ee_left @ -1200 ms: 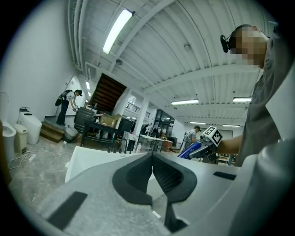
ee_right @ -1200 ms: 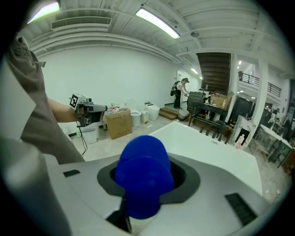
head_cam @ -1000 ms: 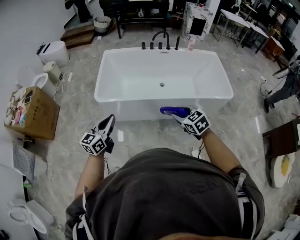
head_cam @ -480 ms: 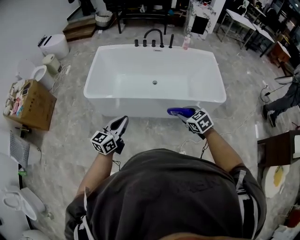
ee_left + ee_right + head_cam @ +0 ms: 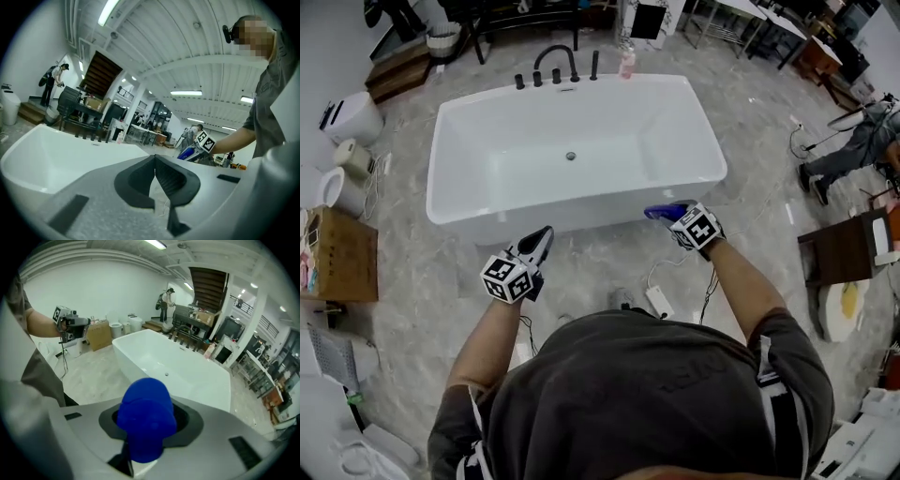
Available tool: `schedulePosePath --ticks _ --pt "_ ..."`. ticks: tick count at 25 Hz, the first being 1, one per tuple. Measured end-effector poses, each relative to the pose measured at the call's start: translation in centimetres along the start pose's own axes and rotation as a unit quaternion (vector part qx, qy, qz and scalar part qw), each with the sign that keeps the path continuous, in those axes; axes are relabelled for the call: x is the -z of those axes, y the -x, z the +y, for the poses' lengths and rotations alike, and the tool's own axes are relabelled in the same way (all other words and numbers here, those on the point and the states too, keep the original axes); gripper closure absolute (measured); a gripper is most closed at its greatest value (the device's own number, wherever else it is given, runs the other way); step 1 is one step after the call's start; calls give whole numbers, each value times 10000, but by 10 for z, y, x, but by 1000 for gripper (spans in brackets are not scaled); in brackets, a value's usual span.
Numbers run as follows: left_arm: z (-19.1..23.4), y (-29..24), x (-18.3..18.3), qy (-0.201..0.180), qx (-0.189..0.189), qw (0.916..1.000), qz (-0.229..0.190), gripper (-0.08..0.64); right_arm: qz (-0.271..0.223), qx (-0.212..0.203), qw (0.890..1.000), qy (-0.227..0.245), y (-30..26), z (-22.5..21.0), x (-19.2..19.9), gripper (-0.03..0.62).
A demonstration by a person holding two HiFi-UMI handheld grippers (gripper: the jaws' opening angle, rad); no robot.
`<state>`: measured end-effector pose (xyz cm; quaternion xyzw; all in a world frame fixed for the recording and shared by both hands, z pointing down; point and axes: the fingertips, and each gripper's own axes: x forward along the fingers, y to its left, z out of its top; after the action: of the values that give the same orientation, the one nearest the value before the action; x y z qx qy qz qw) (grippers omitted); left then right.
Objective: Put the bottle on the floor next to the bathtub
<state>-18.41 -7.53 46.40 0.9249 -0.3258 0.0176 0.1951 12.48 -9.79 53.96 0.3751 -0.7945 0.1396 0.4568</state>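
Note:
A blue bottle [image 5: 664, 212] lies level in my right gripper [image 5: 673, 215], whose jaws are shut on it; its rounded blue cap [image 5: 146, 416] fills the right gripper view. I hold it in the air just in front of the white bathtub [image 5: 492, 202], near the tub's front right corner. My left gripper [image 5: 540, 242] hangs in front of the tub's front wall, left of the other one. Its dark pads [image 5: 137, 178] meet at the tips with nothing between them. The bathtub [image 5: 187, 376] also shows beyond the bottle, and in the left gripper view as a white bathtub [image 5: 56, 150].
Black taps [image 5: 553, 66] and a pink bottle [image 5: 626, 62] stand at the tub's far rim. A white power strip [image 5: 659, 301] with its cable lies on the marble floor by my feet. A cardboard box [image 5: 337, 258] sits left, a person [image 5: 848, 155] and dark furniture [image 5: 839, 248] right.
The view has shifted, so the tub sits further left and higher. Both grippers hold their places relative to my body, the blue bottle still gripped in the right one.

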Motion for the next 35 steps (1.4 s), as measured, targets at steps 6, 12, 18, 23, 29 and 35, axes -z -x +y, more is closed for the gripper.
schedulePosePath --ticks 6,12,18,23,29,35 --pt "5 -126 51 99 109 9976 670 554 653 167 9971 -356 -69 -106 107 457" --pt "-7 -257 148 465 414 9872 1468 554 1165 -3 9895 -855 -172 -181 238 457" --pt "-24 -379 268 794 728 9746 1965 554 1478 -18 9812 -1241 -282 -247 362 457" --pt "-29 -410 373 1088 1055 9523 2648 554 1687 -11 9707 -1708 -362 -251 460 457" --pt "-8 -429 462 1205 1139 9331 3190 554 1750 195 9621 -2081 -446 -261 551 457" --pt "8 -430 521 1371 1141 9162 3588 554 1819 215 9580 -2207 -510 -254 610 457"
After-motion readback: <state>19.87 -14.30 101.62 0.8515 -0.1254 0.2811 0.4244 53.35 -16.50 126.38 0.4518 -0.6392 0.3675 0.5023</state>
